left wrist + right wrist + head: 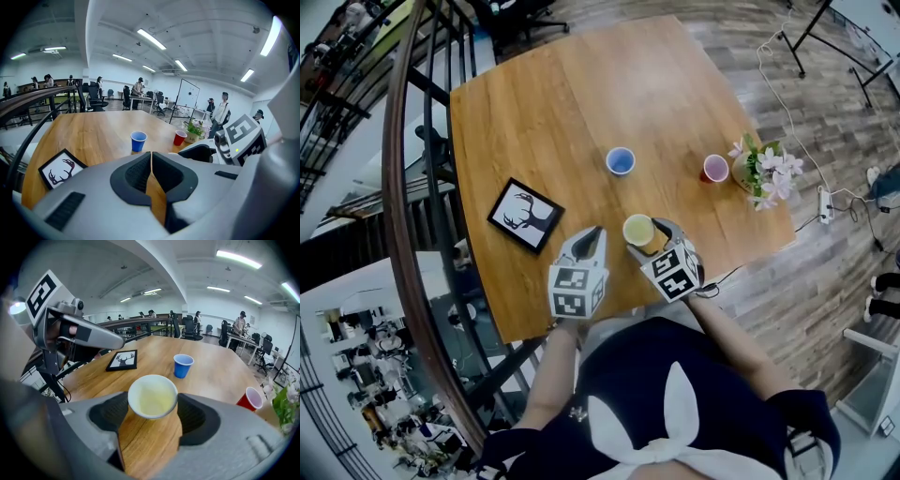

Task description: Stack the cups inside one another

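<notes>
A pale yellow cup (638,229) (153,397) sits upright between the jaws of my right gripper (649,234) (153,405), whose pads press on its two sides just above the wooden table (534,112). A blue cup (620,160) (138,140) (183,365) stands farther out at mid-table. To its right, beside the flowers, stands a red cup (715,168) (180,138) (250,399). My left gripper (592,234) (151,154) hovers just left of the yellow cup, its jaws together with nothing between them.
A framed deer picture (525,215) (58,168) (123,360) lies on the table at the near left. A potted flower plant (764,169) (196,129) stands at the right edge. A railing runs along the table's left side.
</notes>
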`<state>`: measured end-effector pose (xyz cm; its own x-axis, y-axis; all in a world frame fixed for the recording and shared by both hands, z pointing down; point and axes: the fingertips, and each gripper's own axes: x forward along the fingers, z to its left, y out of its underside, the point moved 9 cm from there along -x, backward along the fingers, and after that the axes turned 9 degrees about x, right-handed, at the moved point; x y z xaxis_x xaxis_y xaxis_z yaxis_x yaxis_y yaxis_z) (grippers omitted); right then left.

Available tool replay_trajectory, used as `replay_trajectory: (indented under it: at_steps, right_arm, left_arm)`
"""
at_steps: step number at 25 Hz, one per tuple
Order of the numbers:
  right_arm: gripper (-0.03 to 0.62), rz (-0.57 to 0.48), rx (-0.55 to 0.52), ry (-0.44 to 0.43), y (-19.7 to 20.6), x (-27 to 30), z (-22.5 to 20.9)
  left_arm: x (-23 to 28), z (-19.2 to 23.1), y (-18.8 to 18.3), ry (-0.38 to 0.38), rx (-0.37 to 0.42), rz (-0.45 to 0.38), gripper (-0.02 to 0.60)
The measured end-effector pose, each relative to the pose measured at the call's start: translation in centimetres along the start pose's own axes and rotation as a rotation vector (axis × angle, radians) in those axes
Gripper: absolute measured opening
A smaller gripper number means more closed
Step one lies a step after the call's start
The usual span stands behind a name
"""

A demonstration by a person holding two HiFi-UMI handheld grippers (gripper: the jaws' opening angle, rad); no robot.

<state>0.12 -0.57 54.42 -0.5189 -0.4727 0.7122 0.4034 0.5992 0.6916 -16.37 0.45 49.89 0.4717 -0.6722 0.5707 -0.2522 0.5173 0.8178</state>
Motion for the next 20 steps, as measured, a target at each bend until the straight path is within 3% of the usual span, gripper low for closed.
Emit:
replay_trajectory:
  at_steps: [20]
  right_arm:
    - [0.324,-0.207,0.101,0.022,-5.3,-7.4,-0.7]
  left_arm:
    - [-1.0,0.7,-1.1,-0.010,0.004,-0.029,0.026]
